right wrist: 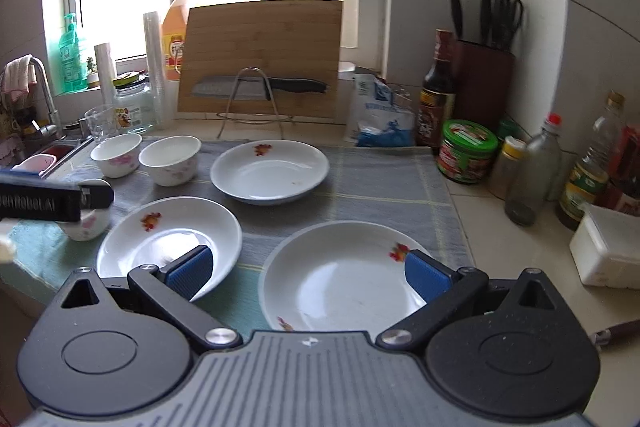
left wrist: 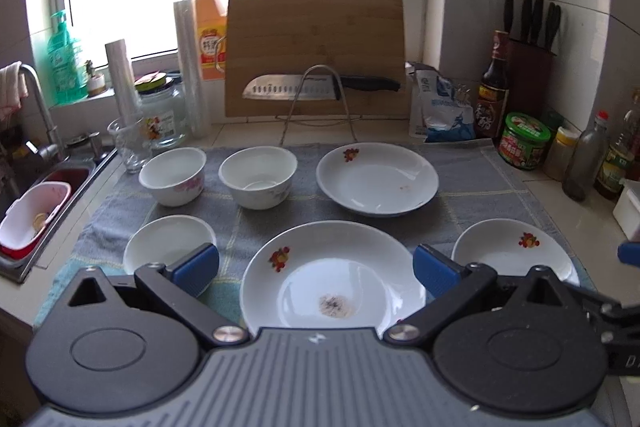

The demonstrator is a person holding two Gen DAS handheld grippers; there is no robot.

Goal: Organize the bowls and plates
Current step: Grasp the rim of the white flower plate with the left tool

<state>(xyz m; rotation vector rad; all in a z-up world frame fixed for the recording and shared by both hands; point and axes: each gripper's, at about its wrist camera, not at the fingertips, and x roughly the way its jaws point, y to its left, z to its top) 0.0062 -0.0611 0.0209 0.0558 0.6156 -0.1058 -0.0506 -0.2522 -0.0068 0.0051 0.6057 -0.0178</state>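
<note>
Over at your far left sits the sink (left wrist: 52,187), then the grey cloth (left wrist: 472,195) spread on the surface. On it, left to right: a small bowl (left wrist: 168,243) near you, two more bowls behind, one with pink flowers (left wrist: 173,175) and one just beside it (left wrist: 258,175). Your left gripper (left wrist: 316,269) hangs above the big stained plate (left wrist: 332,275), jaws spread wide, holding nothing. Behind that plate lies another plate (left wrist: 376,179), well apart. Now your right gripper (right wrist: 310,273), jaws also wide and empty, hovers over the near right plate (right wrist: 344,279). Against the window leans the cutting board (left wrist: 316,47) with a knife (left wrist: 316,87) on its rack. Bottles (right wrist: 532,171) line the far right.
</note>
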